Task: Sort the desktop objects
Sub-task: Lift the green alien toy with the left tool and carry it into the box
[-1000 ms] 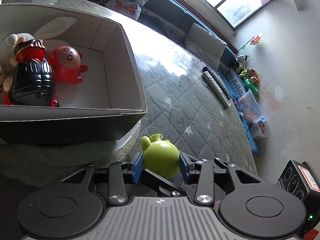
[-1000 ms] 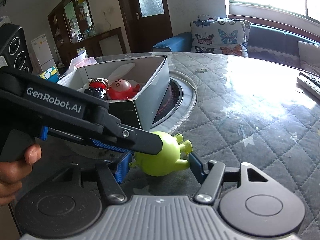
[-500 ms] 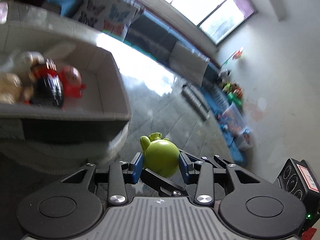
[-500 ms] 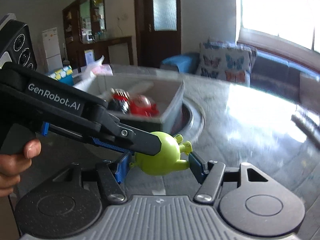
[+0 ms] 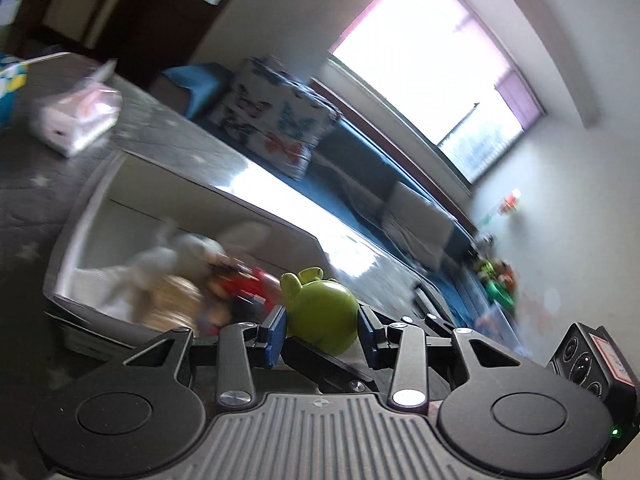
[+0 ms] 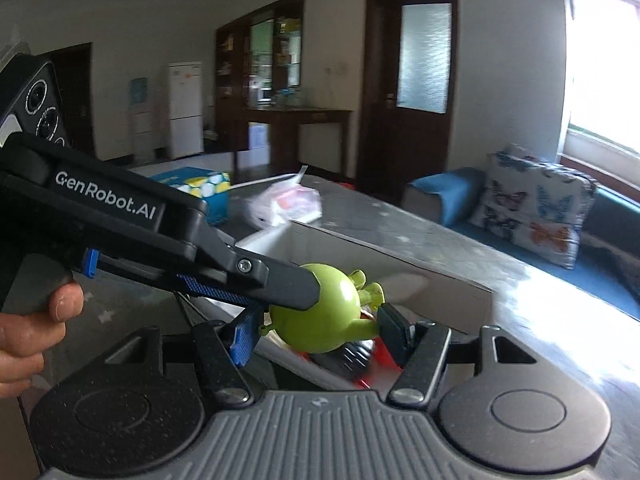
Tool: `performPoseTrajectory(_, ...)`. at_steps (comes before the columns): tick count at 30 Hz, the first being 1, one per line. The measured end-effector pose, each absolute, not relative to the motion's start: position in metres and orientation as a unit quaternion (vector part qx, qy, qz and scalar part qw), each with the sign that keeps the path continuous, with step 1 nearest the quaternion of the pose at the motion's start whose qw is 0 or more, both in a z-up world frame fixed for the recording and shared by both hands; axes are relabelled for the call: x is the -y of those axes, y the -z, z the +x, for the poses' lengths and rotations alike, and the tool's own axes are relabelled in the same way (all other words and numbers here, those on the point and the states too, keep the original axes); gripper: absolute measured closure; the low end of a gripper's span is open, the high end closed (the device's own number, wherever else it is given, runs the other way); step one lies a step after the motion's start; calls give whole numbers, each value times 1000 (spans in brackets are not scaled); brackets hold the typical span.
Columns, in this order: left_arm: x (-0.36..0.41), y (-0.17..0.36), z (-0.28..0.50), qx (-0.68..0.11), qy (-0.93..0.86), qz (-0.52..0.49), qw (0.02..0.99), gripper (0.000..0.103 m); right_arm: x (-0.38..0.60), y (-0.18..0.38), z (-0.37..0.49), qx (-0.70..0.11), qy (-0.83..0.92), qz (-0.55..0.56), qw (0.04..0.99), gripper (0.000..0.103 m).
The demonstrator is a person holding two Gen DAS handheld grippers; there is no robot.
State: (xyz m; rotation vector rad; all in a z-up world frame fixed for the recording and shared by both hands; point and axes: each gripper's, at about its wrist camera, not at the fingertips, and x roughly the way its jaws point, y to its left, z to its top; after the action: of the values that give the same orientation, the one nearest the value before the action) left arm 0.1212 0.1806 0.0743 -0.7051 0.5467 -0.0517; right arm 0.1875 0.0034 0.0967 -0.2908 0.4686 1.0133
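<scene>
Both claws share the round glossy green plastic pig toy (image 6: 320, 316): right gripper (image 6: 316, 334) pinches it at the sides, left gripper (image 5: 322, 330) crosses over, jaws narrowing on it. It hangs above the near rim of the white cardboard box (image 5: 86, 208). Risk: uneven release tips it outside. Beyond, crowded toys; open room toward the box's far-left corner.

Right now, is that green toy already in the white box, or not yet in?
Not yet in. The green toy is held in the air between both grippers, over the near edge of the white box, above the toys lying inside.
</scene>
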Motion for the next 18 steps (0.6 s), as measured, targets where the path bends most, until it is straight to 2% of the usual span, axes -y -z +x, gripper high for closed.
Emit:
performPoseTrajectory(10,-247,-51,133,-294,-38,-370,880,62,-73,-69,225,-274,-528,-124,794,39)
performPoseTrajectory(18,-256,-40,140,-310,-57,-374,872,63,-83,-52,240,-300,-541,-117,777,39)
